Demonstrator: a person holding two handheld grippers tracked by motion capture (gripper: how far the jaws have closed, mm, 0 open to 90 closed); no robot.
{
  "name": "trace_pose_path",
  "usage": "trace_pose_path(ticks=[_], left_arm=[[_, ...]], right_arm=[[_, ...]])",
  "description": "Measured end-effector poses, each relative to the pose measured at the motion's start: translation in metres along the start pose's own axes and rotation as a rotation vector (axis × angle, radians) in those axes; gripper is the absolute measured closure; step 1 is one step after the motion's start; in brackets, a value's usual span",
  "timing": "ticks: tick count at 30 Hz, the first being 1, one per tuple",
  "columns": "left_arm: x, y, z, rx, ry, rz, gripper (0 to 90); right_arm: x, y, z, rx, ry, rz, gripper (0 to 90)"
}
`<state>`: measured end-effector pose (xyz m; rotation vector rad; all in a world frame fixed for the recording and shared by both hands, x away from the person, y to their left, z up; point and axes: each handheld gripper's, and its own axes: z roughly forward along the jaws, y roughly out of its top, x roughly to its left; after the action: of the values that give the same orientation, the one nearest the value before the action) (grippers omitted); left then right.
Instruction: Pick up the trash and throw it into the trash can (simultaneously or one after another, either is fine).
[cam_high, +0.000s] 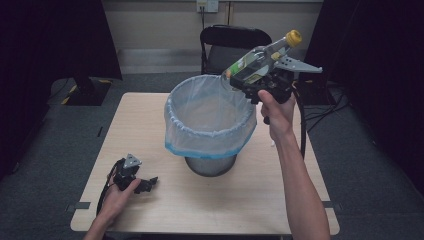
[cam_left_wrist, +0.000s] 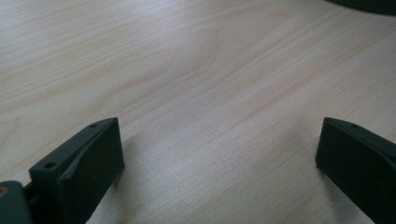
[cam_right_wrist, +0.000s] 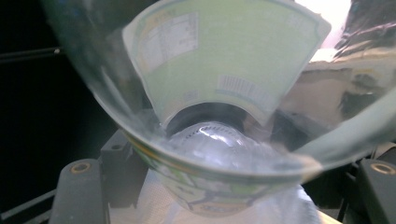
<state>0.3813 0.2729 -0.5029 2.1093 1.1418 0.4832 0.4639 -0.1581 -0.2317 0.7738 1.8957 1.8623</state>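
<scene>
Over on the left, the left hand (cam_high: 116, 197) is parked low on the wooden table (cam_high: 150, 120), forearm coming in from the bottom edge. The left gripper (cam_high: 145, 185) lies almost flat near the front left corner, jaws spread wide with bare tabletop between them, gripping nothing.

In the middle sits the bin (cam_high: 210, 125), lined with a whitish bag whose blue hem folds over the rim.

On the right, the right arm is stretched up and forward, wrist cocked, with the right hand (cam_high: 276, 111) lifted above the bin's far right edge. The right gripper (cam_high: 260, 80) is clamped around the clear plastic bottle (cam_high: 257, 62), green label, yellow cap. The bottle is tilted, cap up and to the right, base hanging just over the bin's rim.
</scene>
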Motion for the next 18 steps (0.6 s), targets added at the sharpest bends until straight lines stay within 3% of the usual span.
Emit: trace_pose_path(ticks=[10, 13, 18], left_arm=[[0.0, 0.0, 0.0, 0.001, 0.0, 0.0, 0.3], [0.0, 0.0, 0.0, 0.0, 0.0, 0.0, 0.3], [0.0, 0.0, 0.0, -0.001, 0.0, 0.0, 0.3]], right_arm=[[0.016, -0.001, 0.019, 0.083, 0.077, -0.011, 27.6], [0.018, -0.003, 0.022, 0.112, 0.081, -0.01, 27.5], [0.02, -0.006, 0.027, 0.175, 0.063, -0.056, 26.1]])
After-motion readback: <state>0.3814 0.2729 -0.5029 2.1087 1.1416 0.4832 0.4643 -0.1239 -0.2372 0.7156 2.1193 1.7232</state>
